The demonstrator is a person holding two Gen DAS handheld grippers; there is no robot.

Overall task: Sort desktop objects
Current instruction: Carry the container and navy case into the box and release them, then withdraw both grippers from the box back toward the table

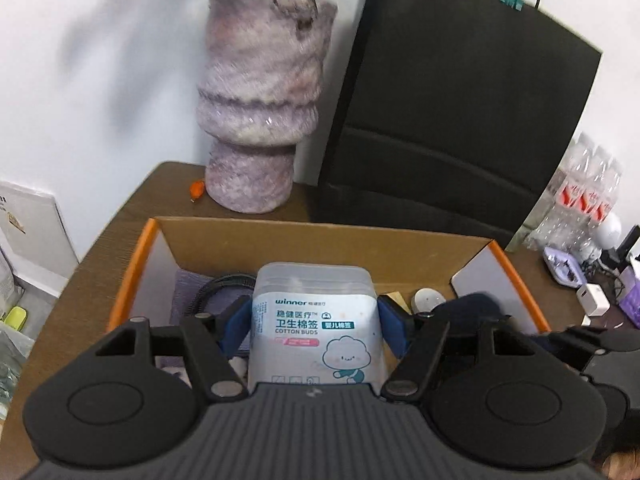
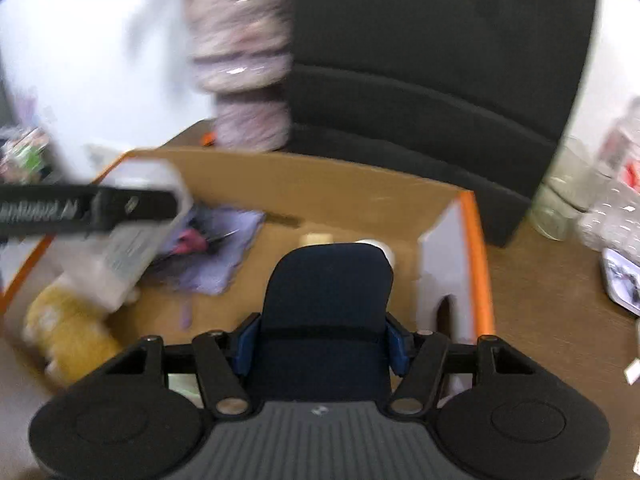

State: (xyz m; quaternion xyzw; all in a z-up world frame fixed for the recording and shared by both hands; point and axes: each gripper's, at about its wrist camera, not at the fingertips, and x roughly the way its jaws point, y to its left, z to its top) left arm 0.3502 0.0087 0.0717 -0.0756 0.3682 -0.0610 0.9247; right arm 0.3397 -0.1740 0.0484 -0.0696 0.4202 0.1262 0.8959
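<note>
My left gripper (image 1: 316, 326) is shut on a clear plastic cotton buds box (image 1: 316, 320) with a white and teal label, held over the open cardboard box (image 1: 320, 240) with orange edges. My right gripper (image 2: 322, 342) is shut on a dark navy case (image 2: 328, 300), held above the right half of the same cardboard box (image 2: 360, 192). In the right wrist view the left gripper and its cotton buds box (image 2: 132, 240) show blurred at the left. The navy case also shows at the right in the left wrist view (image 1: 476, 308).
Inside the box lie a purple cloth (image 2: 224, 256), a black cable (image 1: 216, 288), a white round item (image 1: 428, 300) and a yellow soft toy (image 2: 68, 332). Behind it stand a purple marbled vase (image 1: 260, 112) and a black paper bag (image 1: 452, 112). Water bottles (image 1: 580, 196) and small gadgets sit at the right.
</note>
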